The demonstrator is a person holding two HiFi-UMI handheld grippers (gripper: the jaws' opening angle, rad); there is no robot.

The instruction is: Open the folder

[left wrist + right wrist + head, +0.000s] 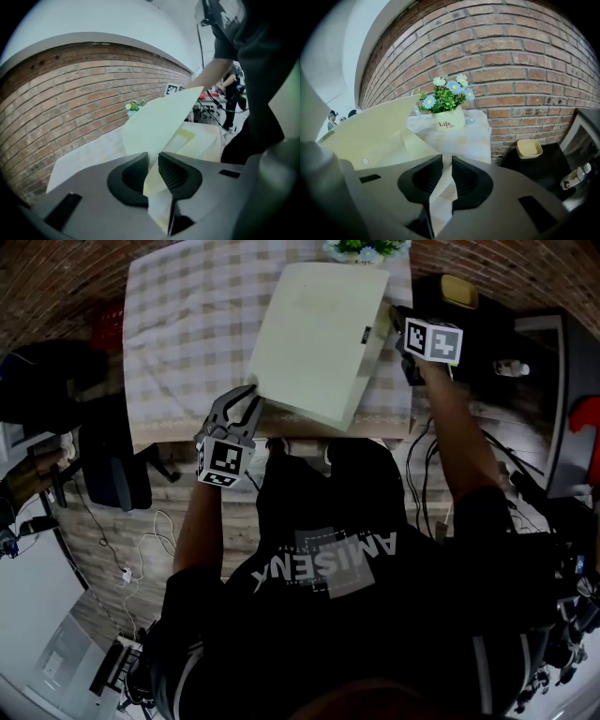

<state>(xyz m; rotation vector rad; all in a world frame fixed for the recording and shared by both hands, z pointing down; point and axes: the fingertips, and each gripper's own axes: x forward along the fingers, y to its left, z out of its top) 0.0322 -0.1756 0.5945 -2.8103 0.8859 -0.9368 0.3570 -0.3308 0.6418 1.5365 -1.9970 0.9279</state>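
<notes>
The folder, pale yellow-green, lies on the right half of the table. One corner is near the front edge and the opposite corner is up by the back edge. Its cover is already off the lower leaf and stands tilted, with a yellower inside showing beneath it.

The left gripper is clenched on the cover at the folder's near-left corner, and the sheet runs straight between its pads. The right gripper is clamped on the folder's right-hand edge. It appears to be pinning the lower part while the cover rises to its left.

The opening looks begun but not finished. The next move probably calls for the left gripper to carry the cover up and over in an arc about the fold, without tugging sideways, since thin card held at one corner may bend or slip. The right gripper would need to keep the lower leaf down so the whole folder does not lift or slide toward the front edge.

The table wears a checked tablecloth. At its back edge, just beyond the folder, stands a white flowerpot of daisies. A brick wall stands behind it. Right of the table a small yellow dish sits on a dark surface. Left of the table there is a dark chair, with cables on the floor.
</notes>
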